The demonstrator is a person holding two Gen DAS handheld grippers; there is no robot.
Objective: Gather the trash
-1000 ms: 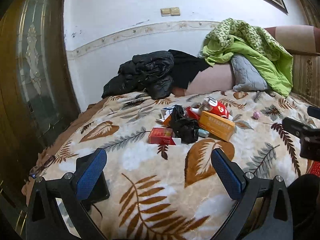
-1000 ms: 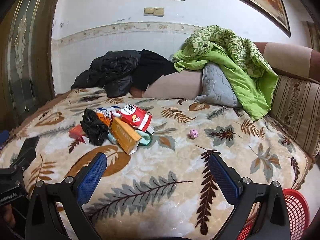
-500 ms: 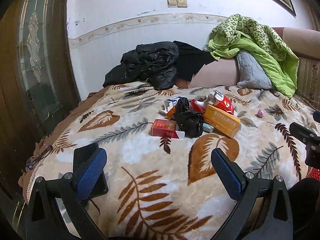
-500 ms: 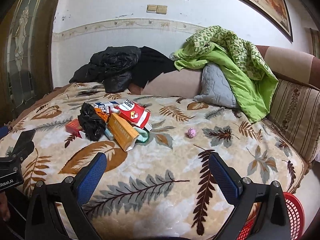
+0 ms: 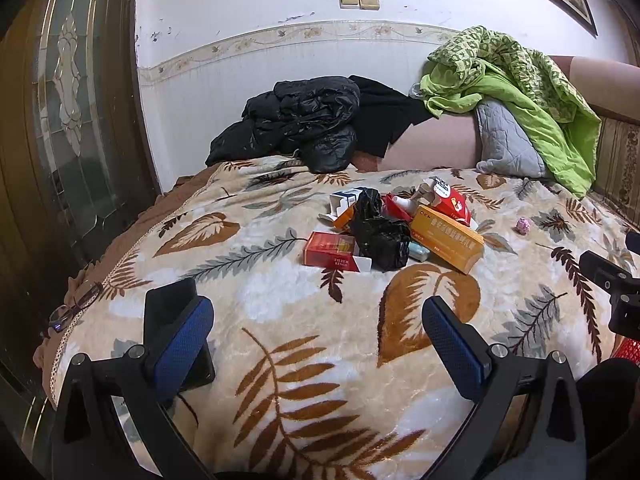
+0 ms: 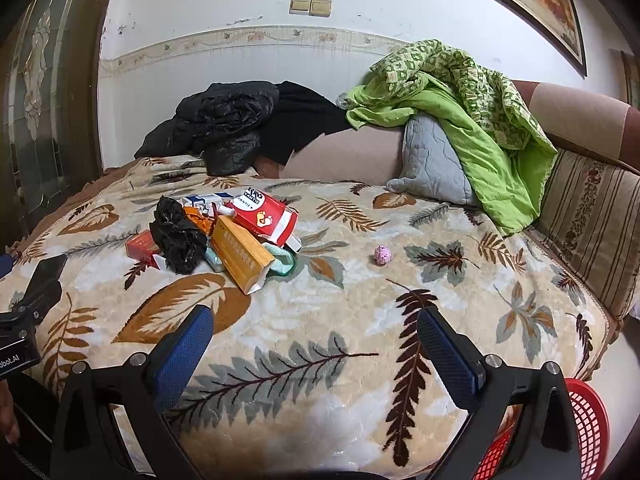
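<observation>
Grippers are both hanging over the near edge of the bed, nothing between their fingers: the left gripper [image 5: 316,344] is standing wide open above the leaf-patterned blanket [image 5: 280,340], and the right gripper [image 6: 314,346] is gaping just as wide over the same cover. Beyond them, well apart from either set of blue pads, the trash pile [image 6: 216,236] is sitting untouched near the middle of the bed: a red cigarette pack [image 5: 330,255] lying just beside a crumpled black plastic bag [image 5: 380,236], a long orange box [image 5: 446,240] leaning against it, a red-and-white packet [image 6: 264,214] behind, a blue-and-white carton [image 5: 345,201] at the back. A small pink ball [image 6: 383,255] is lying alone, off to the right of the pile. A red basket [image 6: 584,420] is showing at the lower right, beside the bed; what it is holding I cannot tell. Judging by this, collecting is hardly begun: every visible piece is waiting on the blanket, and reaching forward for the nearest item looks like the step coming up
</observation>
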